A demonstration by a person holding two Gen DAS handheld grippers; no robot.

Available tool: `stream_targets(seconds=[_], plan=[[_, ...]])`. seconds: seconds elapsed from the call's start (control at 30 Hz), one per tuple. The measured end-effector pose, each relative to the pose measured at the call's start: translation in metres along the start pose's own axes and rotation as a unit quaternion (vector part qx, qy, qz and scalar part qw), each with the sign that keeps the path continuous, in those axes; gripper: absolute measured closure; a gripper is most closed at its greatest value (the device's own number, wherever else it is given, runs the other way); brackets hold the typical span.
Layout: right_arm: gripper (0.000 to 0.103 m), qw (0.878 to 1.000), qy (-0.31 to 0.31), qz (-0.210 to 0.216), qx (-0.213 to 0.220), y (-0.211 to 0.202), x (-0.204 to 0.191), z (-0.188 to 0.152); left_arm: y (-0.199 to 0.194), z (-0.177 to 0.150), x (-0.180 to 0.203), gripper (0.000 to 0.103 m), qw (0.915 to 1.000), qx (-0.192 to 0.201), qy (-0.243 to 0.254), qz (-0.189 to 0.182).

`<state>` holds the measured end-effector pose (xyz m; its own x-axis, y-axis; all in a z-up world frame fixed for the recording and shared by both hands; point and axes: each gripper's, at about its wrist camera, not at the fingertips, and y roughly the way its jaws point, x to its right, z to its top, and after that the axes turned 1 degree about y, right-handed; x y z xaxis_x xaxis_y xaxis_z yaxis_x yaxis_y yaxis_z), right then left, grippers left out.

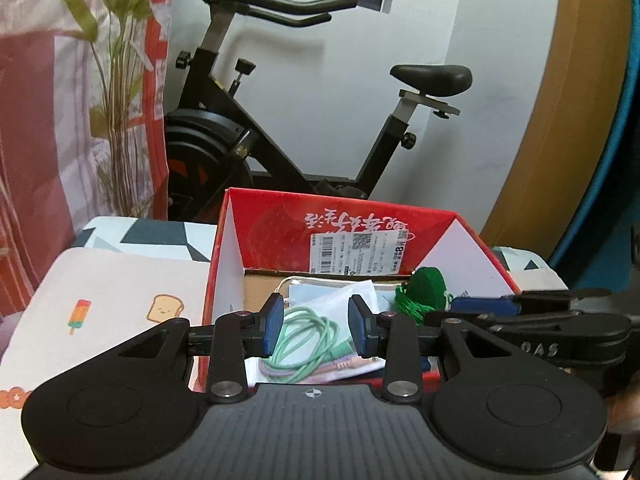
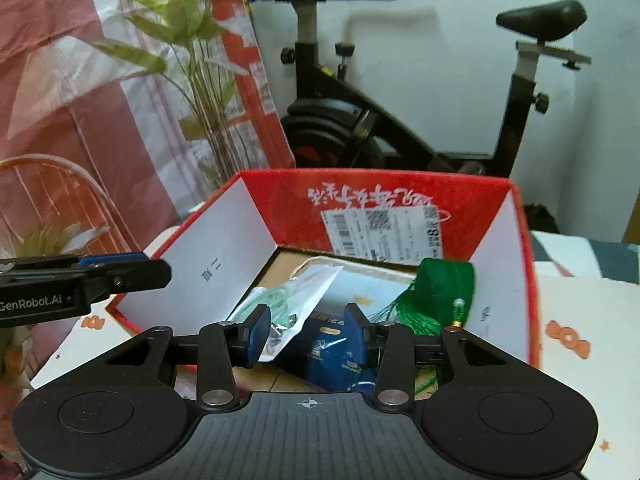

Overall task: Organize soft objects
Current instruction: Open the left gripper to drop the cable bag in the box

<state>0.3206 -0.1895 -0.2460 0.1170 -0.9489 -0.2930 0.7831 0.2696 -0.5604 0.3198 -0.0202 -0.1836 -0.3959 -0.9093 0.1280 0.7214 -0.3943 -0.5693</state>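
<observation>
Cable, mint-green, coiled and limp (image 1: 304, 340), lies in the open red cardboard box (image 1: 340, 216) at lower centre of the left wrist view, between the pads of the released left claw (image 1: 316, 326). Probably light, floppy (grip the bundled loops, not one strand). Right claw (image 2: 306, 334) spread, empty, over the blue foil packet (image 2: 332, 352); green tassel (image 2: 436, 292) beside.
</observation>
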Motion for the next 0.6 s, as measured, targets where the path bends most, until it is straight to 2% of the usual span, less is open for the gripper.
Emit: stream_targets(seconds=[0.33, 0.6], plan=[[0.064, 0.998, -0.02, -0.01, 0.053, -0.057, -0.005, -0.026, -0.039, -0.03, 0.011, 0.065, 0.9997, 0.009, 0.015, 0.015], [0.064, 0.997, -0.017, -0.003, 0.073, -0.091, -0.014, -0.073, -0.069, -0.061, 0.021, 0.065, 0.9993, 0.017, 0.026, 0.019]])
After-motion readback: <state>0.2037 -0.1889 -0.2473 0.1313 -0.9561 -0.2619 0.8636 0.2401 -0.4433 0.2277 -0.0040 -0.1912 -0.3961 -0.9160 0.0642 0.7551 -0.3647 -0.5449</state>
